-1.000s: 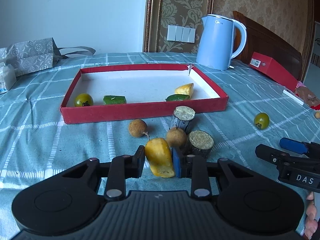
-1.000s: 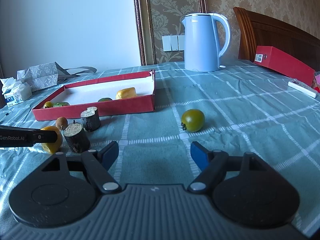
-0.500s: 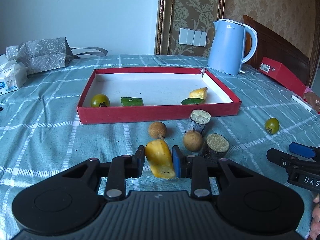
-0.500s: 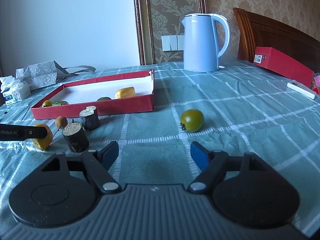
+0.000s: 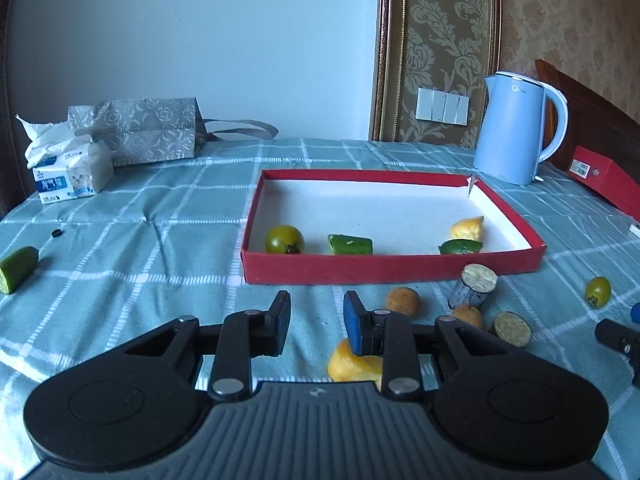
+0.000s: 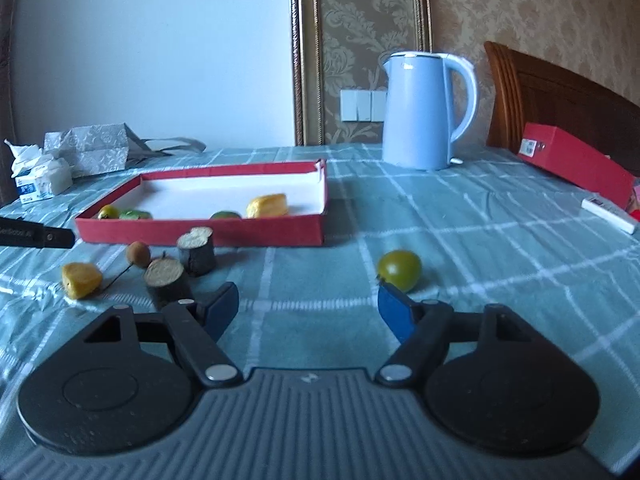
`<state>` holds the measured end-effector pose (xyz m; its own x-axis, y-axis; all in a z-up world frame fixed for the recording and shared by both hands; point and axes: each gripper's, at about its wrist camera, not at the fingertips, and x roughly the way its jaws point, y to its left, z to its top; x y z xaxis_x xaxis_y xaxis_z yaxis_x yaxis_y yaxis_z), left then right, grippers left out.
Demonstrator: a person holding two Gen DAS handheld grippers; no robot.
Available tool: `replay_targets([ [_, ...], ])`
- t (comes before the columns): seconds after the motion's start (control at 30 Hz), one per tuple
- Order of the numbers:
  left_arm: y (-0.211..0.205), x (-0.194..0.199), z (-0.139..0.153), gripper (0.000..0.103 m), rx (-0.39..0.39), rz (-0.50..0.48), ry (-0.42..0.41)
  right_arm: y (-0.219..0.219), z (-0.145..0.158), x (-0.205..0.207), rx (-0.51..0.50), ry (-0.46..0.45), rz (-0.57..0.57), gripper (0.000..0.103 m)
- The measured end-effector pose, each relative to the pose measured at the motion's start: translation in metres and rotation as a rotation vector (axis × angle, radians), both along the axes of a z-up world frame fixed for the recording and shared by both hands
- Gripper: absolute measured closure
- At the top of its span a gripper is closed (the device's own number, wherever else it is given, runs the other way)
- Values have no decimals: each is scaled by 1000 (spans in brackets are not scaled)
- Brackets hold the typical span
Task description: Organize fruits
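The left gripper (image 5: 316, 312) has its jaws a little apart with nothing between them. The yellow fruit chunk (image 5: 348, 364) lies on the checked tablecloth (image 5: 160, 280), low in the frame, partly hidden behind the right-hand finger. The red tray (image 5: 392, 270) sits beyond, at centre. In the right wrist view, the right gripper (image 6: 308, 300) is closing, its jaws wide and empty. A green tomato (image 6: 400, 270) rests on the cloth just past its right-hand fingertip.
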<state>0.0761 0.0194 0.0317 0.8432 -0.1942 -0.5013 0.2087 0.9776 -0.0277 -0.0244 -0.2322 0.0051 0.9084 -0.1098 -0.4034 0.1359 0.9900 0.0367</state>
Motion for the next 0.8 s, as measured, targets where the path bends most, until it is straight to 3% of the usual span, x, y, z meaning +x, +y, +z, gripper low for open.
replay_targets([
  [0.23, -3, 8, -5, 75, -8, -14, 18, -42, 3, 26, 25, 30, -105, 34],
  [0.4, -6, 10, -6, 75, -4, -13, 23, -42, 4, 47, -39, 41, -85, 34],
  [0.53, -7, 13, -7, 75, 2, -8, 31, -40, 1, 65, -57, 78, -70, 48],
  [0.8, -9, 18, -10, 75, 3, -4, 44, -49, -8, 77, -73, 126, -110, 48],
])
